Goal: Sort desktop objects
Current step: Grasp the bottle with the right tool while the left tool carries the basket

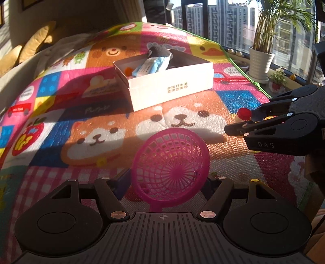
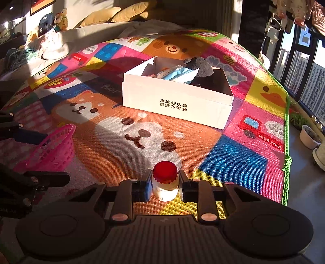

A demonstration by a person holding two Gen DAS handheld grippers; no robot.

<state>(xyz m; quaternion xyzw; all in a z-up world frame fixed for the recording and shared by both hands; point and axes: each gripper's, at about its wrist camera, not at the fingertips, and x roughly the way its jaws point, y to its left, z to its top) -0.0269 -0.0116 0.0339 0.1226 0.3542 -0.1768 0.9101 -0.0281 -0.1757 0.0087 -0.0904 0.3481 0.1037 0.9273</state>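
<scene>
A pink mesh basket (image 1: 170, 166) lies tipped between the fingers of my left gripper (image 1: 168, 182), which are wide apart around it; whether they press on it cannot be told. It also shows in the right wrist view (image 2: 50, 150). My right gripper (image 2: 165, 186) is shut on a small white bottle with a red cap (image 2: 165, 180), just above the mat. It also shows in the left wrist view (image 1: 243, 117). A white box (image 2: 174, 101) holding a grey plush toy (image 2: 200, 69) and a blue wipes pack (image 2: 176, 74) stands ahead.
A colourful cartoon play mat (image 2: 142, 142) covers the floor. A sofa with yellow cushions (image 2: 105, 14) is behind it. Potted plants (image 1: 262, 61) and windows line the right side beyond the mat's green edge (image 2: 287, 142).
</scene>
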